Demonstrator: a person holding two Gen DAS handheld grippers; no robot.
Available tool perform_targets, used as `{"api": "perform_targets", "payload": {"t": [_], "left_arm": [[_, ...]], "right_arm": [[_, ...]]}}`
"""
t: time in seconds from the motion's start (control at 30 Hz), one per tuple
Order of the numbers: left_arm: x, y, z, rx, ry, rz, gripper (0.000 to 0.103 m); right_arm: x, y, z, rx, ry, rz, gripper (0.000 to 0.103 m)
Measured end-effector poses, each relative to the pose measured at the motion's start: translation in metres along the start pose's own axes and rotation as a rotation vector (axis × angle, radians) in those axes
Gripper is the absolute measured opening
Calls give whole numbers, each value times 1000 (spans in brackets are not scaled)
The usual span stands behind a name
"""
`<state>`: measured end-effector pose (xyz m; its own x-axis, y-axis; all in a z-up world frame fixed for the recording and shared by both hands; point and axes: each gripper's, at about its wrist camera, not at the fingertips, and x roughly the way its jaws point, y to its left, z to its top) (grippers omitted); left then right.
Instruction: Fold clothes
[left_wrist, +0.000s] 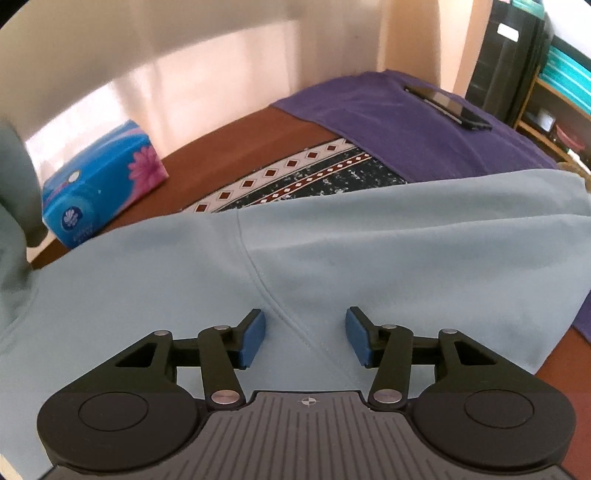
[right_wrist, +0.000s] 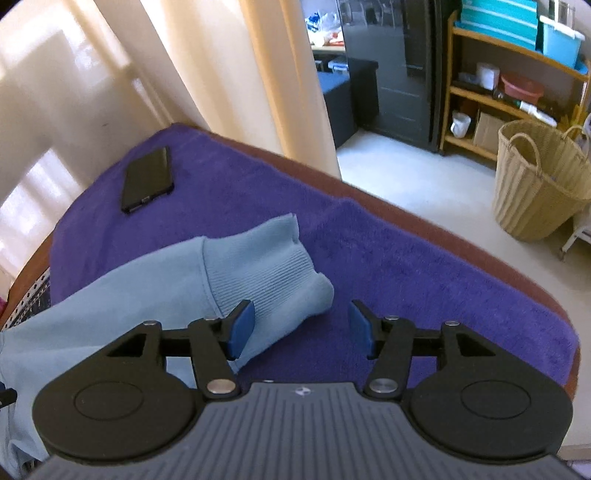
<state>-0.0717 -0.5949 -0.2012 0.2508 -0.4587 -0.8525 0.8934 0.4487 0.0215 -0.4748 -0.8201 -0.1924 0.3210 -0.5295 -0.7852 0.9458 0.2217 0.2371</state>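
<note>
A light blue sweatshirt (left_wrist: 332, 251) lies spread over the table, a curved seam running down its middle. My left gripper (left_wrist: 306, 336) hovers over that seam, open, with nothing pinched between its blue pads. In the right wrist view the sweatshirt's sleeve (right_wrist: 155, 291) stretches across the purple towel (right_wrist: 388, 266) and ends in a ribbed cuff (right_wrist: 273, 273). My right gripper (right_wrist: 301, 330) is open just over the cuff's near edge; the left pad overlaps the cuff, the right pad stands over the towel.
A black phone (right_wrist: 147, 179) lies on the towel's far corner, also the phone (left_wrist: 448, 107). A blue tissue box (left_wrist: 99, 184) sits at the table's left. A patterned cloth (left_wrist: 303, 177) shows behind the sweatshirt. A wicker basket (right_wrist: 535, 184) and shelves (right_wrist: 509, 85) stand beyond the table edge.
</note>
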Motion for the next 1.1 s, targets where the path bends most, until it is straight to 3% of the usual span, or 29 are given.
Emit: {"api": "perform_targets", "payload": {"t": [0.07, 0.1, 0.17, 0.3, 0.37, 0.43, 0.57, 0.63, 0.77, 0.93, 1.1], "left_arm": [[-13, 2, -1, -27, -10, -26, 63], [-19, 4, -2, -40, -15, -38, 63], [-31, 2, -8, -60, -20, -70, 64], [-31, -14, -26, -44, 27, -116, 64], [-25, -25, -37, -5, 38, -102, 64], [-24, -36, -46, 44, 1, -62, 67], [-25, -41, -51, 52, -30, -38, 70], [-27, -37, -49, 39, -16, -50, 70], [-51, -12, -49, -46, -25, -83, 72], [-106, 39, -63, -142, -98, -136, 72], [-168, 103, -97, -217, -171, -151, 73]], "right_arm": [[0, -2, -1, 31, 2, 32, 41], [-1, -3, 0, 44, 7, 41, 39], [-3, -1, 3, 52, 2, 44, 39], [-5, 1, 4, 93, -7, 65, 49], [-1, 3, 3, 88, -2, 43, 49], [3, 5, 2, 81, 4, 34, 43], [1, 14, 5, 51, 0, 25, 10], [-13, 24, 9, 36, -31, 40, 10], [-64, 65, 22, -34, -114, 181, 9], [-141, 156, 27, -213, -197, 464, 9], [-181, 269, -17, -444, -136, 716, 9]]}}
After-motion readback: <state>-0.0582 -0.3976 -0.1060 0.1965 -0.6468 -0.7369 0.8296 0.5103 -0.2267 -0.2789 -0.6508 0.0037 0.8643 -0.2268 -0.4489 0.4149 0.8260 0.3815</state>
